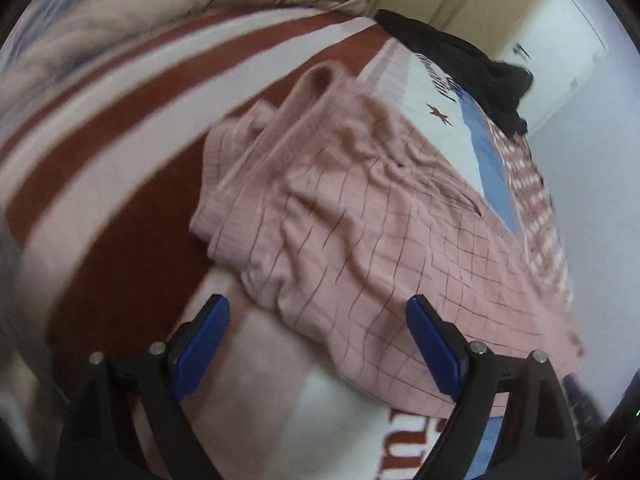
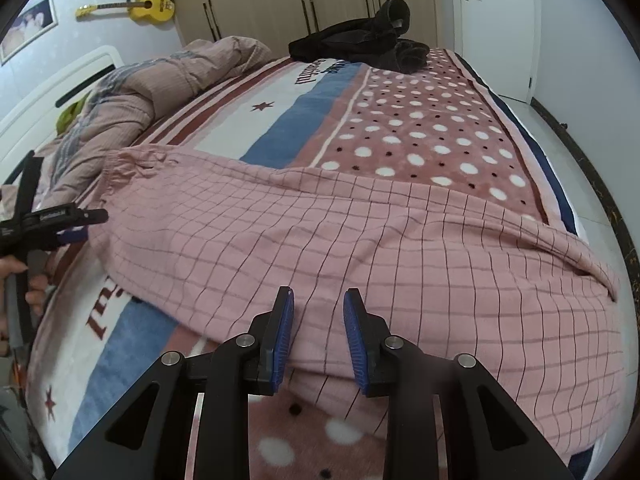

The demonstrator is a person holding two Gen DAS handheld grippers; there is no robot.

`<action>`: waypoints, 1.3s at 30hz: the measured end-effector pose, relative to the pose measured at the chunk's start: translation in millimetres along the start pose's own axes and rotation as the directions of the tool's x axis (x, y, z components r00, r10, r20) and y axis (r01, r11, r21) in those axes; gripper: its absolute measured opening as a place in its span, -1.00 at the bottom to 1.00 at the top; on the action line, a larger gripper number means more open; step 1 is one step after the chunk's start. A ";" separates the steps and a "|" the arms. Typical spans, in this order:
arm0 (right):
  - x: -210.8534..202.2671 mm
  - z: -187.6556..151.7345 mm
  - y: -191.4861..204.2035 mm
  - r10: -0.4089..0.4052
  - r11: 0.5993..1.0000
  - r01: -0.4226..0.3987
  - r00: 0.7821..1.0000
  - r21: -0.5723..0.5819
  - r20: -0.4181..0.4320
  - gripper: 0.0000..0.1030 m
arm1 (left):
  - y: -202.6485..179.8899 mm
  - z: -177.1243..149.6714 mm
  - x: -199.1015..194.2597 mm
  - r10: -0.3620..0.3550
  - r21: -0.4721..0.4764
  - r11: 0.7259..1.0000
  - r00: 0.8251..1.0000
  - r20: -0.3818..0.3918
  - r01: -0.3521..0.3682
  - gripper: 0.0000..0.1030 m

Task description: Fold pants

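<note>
Our left gripper (image 1: 318,322) has its jaws wide open over the pants (image 1: 360,216) waistband on the bed (image 1: 120,160). Our right gripper (image 2: 319,312) has its jaws part open, holding nothing, at the pants' (image 2: 360,240) near edge. Only the right view shows the guitar (image 2: 136,7) at 11 o'clock.

Your left gripper (image 1: 318,320) has its jaws spread wide beside the waistband of the pink checked pants (image 2: 320,232), bare blanket (image 2: 420,132) under it. Your right gripper (image 2: 318,308) stands parted over the cloth's near edge. Beyond, the rumpled duvet (image 2: 132,96) crowds the left side and dark clothes (image 2: 360,44) block the far end
</note>
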State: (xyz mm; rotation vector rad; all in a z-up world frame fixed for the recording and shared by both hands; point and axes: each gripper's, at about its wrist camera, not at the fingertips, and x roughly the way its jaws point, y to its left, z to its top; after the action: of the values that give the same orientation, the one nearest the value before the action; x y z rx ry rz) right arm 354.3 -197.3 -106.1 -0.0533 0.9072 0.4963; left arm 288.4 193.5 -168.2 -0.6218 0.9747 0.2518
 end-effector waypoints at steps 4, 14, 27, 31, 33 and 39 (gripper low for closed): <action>-7.9 -8.2 6.1 0.012 1.000 -0.012 1.000 -0.020 -0.002 -0.57 | -0.6 -7.6 0.2 -0.026 -0.004 1.000 1.000 0.000 0.026 0.70; -2.4 -13.2 10.1 0.017 0.999 -0.018 1.000 -0.036 -0.017 -0.57 | -11.3 26.4 27.2 -0.042 -0.065 0.997 0.995 0.085 0.048 0.39; -12.7 -20.0 10.1 0.015 0.999 -0.015 1.000 -0.041 -0.011 -0.57 | -32.1 40.7 -3.5 -0.047 -0.038 0.998 0.977 0.207 0.056 -0.87; -23.2 -26.2 10.1 0.012 0.999 -0.013 1.000 -0.044 -0.009 -0.57 | -27.1 51.4 -29.8 0.022 -0.043 0.999 0.955 0.295 -0.010 -0.88; -28.8 -29.3 9.5 0.007 0.999 -0.008 1.000 -0.045 -0.006 -0.57 | -22.2 57.8 -36.2 0.012 -0.043 0.999 0.959 0.283 0.000 -0.88; -44.6 -35.2 8.9 0.009 0.999 -0.009 1.000 -0.037 0.001 -0.57 | -18.6 65.9 -55.4 0.057 -0.015 0.998 0.947 0.317 -0.055 -0.88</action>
State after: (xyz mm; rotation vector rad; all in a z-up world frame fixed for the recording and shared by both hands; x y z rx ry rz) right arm 301.5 -215.6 -92.5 -0.0830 0.8979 0.5219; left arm 312.3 221.8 -88.3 -0.5389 0.6817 0.3927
